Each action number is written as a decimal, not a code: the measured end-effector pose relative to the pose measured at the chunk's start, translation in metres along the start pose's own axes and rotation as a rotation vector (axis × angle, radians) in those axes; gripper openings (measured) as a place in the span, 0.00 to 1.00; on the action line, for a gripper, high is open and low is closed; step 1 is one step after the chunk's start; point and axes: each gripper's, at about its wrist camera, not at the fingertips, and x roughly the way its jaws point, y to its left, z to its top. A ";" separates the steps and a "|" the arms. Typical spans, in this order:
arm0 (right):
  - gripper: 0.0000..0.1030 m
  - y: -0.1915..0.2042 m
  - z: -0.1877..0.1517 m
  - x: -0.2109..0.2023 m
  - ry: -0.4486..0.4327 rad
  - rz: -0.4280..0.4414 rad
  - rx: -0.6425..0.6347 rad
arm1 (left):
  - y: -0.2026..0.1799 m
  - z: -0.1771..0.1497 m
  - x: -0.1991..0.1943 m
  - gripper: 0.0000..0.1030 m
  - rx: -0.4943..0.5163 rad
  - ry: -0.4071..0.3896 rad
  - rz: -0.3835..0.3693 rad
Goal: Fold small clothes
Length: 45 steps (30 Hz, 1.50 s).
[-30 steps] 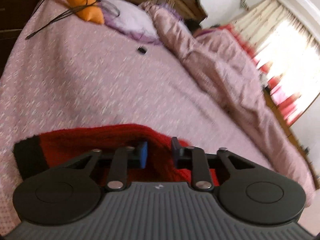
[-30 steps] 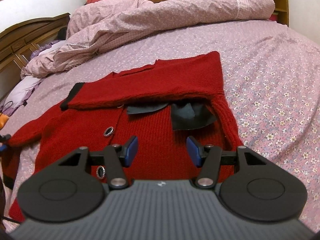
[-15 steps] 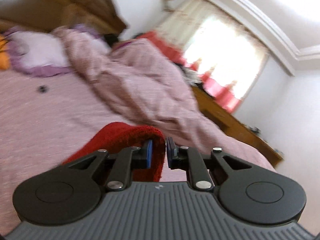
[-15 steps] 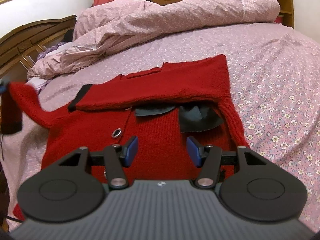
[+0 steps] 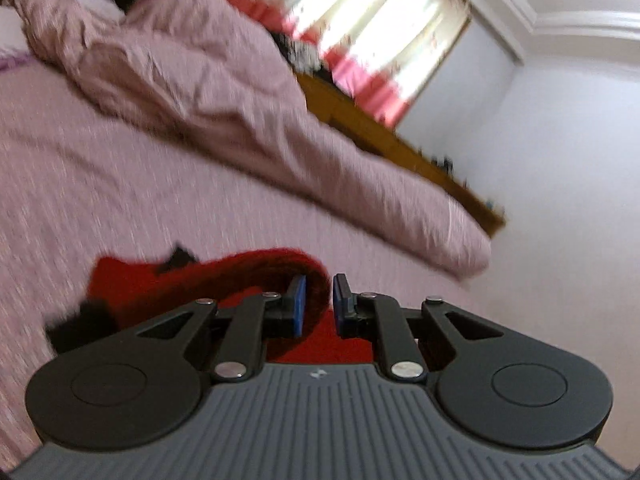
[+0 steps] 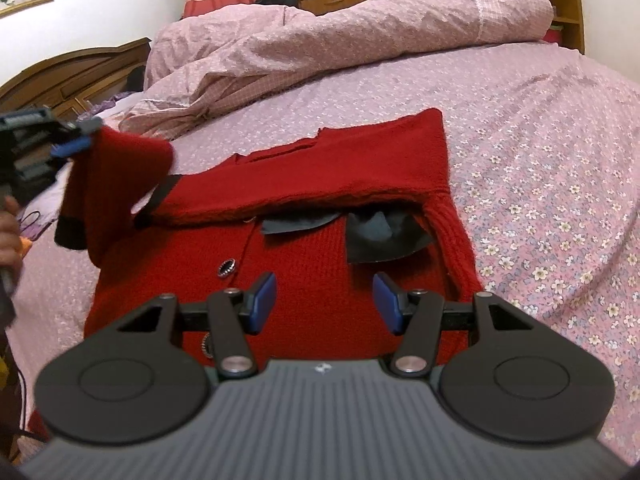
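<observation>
A small red knit cardigan (image 6: 320,248) with black cuffs and shiny buttons lies on the flowered pink bedsheet (image 6: 540,160). Its far sleeve is folded across the chest. My left gripper (image 5: 319,300) is shut on the near sleeve (image 5: 280,268) and holds it lifted over the cardigan's left side. In the right wrist view that gripper (image 6: 76,140) shows at the left edge with the sleeve (image 6: 116,184) hanging from it, black cuff down. My right gripper (image 6: 324,300) hovers open above the cardigan's lower part with nothing between its blue pads.
A rumpled pink duvet (image 6: 340,40) lies along the far side of the bed. A wooden headboard (image 6: 80,76) stands at the left, a wooden shelf (image 6: 560,4) and red-trimmed curtains (image 5: 360,40) behind. A person's hand (image 6: 8,232) shows at the left edge.
My left gripper closed on the red sleeve, lifted it off the bed and swung it to the right over the cardigan. The right gripper stayed where it was.
</observation>
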 end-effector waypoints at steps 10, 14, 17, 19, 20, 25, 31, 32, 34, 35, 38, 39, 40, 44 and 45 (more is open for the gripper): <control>0.54 -0.002 -0.004 0.004 0.020 0.005 0.012 | 0.005 -0.042 0.024 0.18 0.077 0.194 0.066; 0.54 0.000 -0.004 0.004 0.024 0.006 0.006 | 0.009 -0.045 0.013 0.19 0.126 0.226 0.146; 0.54 0.004 -0.004 0.006 0.032 0.011 -0.005 | 0.014 -0.042 0.004 0.27 0.154 0.248 0.222; 0.54 0.008 -0.005 0.007 0.037 0.014 -0.016 | 0.019 -0.042 -0.006 0.47 0.166 0.252 0.273; 0.54 0.011 -0.005 0.007 0.039 0.015 -0.026 | 0.022 -0.041 -0.010 0.52 0.171 0.249 0.296; 0.54 0.026 0.001 0.009 0.050 0.027 -0.096 | 0.034 -0.034 -0.026 0.67 0.227 0.235 0.400; 0.55 0.061 0.016 0.018 0.076 0.110 -0.233 | 0.051 -0.034 -0.039 0.69 0.255 0.223 0.512; 0.55 0.067 0.018 0.021 0.085 0.134 -0.249 | 0.054 -0.034 -0.039 0.69 0.253 0.228 0.519; 0.55 0.079 0.023 0.028 0.102 0.162 -0.273 | 0.060 -0.036 -0.040 0.69 0.240 0.238 0.520; 0.55 0.087 0.026 0.032 0.106 0.174 -0.289 | 0.062 -0.036 -0.041 0.69 0.233 0.242 0.518; 0.55 0.109 0.032 0.040 0.100 0.195 -0.341 | 0.068 -0.038 -0.043 0.69 0.225 0.249 0.518; 0.55 0.116 0.033 0.041 0.098 0.207 -0.362 | 0.069 -0.038 -0.044 0.69 0.226 0.248 0.520; 0.55 0.123 0.034 0.043 0.097 0.222 -0.384 | 0.070 -0.038 -0.046 0.69 0.228 0.246 0.521; 0.55 0.157 0.032 0.052 0.104 0.281 -0.492 | 0.077 -0.038 -0.055 0.70 0.242 0.248 0.538; 0.55 0.163 0.030 0.055 0.108 0.287 -0.514 | 0.080 -0.039 -0.058 0.70 0.242 0.248 0.545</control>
